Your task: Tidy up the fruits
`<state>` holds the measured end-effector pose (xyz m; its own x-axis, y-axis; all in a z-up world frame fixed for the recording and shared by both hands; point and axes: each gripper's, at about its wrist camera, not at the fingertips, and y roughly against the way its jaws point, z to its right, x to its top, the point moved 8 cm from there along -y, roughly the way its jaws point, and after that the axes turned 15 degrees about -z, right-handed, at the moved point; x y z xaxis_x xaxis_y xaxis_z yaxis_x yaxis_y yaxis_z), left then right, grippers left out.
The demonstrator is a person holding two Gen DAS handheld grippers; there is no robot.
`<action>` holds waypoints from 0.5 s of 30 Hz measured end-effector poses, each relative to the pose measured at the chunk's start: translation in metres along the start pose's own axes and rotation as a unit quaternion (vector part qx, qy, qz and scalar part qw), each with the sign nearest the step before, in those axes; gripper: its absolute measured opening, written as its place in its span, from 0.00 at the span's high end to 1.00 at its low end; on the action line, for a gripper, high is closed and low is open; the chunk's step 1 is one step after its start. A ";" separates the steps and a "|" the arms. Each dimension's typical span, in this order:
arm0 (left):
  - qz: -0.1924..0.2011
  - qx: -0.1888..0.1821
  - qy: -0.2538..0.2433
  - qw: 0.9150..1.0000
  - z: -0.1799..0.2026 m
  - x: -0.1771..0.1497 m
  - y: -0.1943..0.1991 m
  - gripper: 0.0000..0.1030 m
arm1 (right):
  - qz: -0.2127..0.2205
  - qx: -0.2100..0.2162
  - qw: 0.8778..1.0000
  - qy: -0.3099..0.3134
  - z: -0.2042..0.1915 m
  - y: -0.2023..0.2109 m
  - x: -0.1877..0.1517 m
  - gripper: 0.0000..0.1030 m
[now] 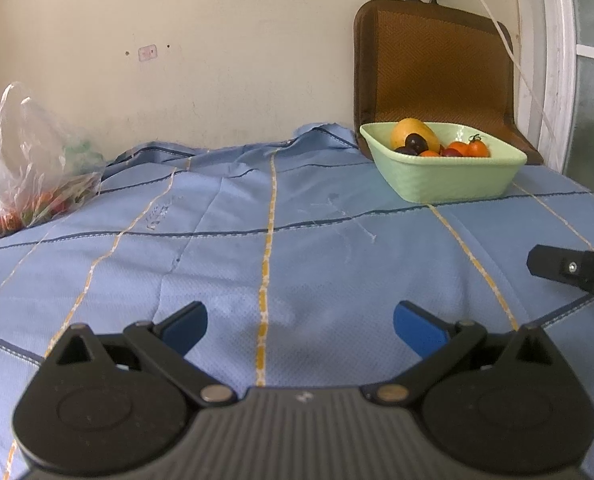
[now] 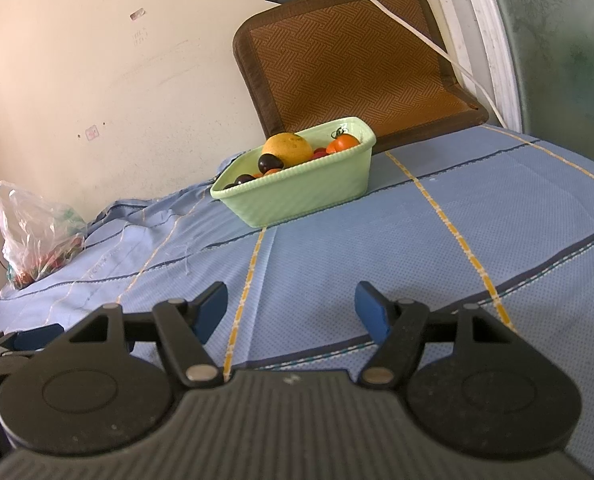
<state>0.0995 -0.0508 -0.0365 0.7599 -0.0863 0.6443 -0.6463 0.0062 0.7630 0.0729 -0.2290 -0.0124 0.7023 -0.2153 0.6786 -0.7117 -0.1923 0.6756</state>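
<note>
Two hand-held grippers hover over a blue-clothed bench (image 1: 317, 264), both with jaws spread wide and nothing between them.

From the left wrist camera, the left hand-held gripper (image 1: 300, 324) points across bare cloth. The green basket (image 1: 449, 176) stands far and to the right, near the wall, holding a yellow mango (image 1: 413, 133), dark plums (image 1: 416, 143) and small orange tomatoes (image 1: 477, 148). A clear plastic bag (image 1: 37, 168) of mixed produce lies at the far left, well apart from the basket. The other gripper's tip shows at the right edge.

From the right wrist camera, the right hand-held gripper (image 2: 291, 308) faces the basket (image 2: 297, 192) almost straight ahead, slightly left, with its long axis running from near-left to far-right. The bag (image 2: 37, 236) sits far left.

I judge the right gripper better placed for the basket and the left for the bag.
</note>
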 end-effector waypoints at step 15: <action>-0.014 0.024 -0.022 0.999 0.005 -0.003 -0.004 0.00 | 0.000 0.006 1.000 0.001 0.002 0.000 0.001 0.30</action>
<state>0.0996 -0.0559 -0.0422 0.7745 -0.1286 0.6194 -0.6285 -0.0450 0.7765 0.0735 -0.2309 -0.0122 0.7019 -0.2129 0.6797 -0.7122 -0.2044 0.6715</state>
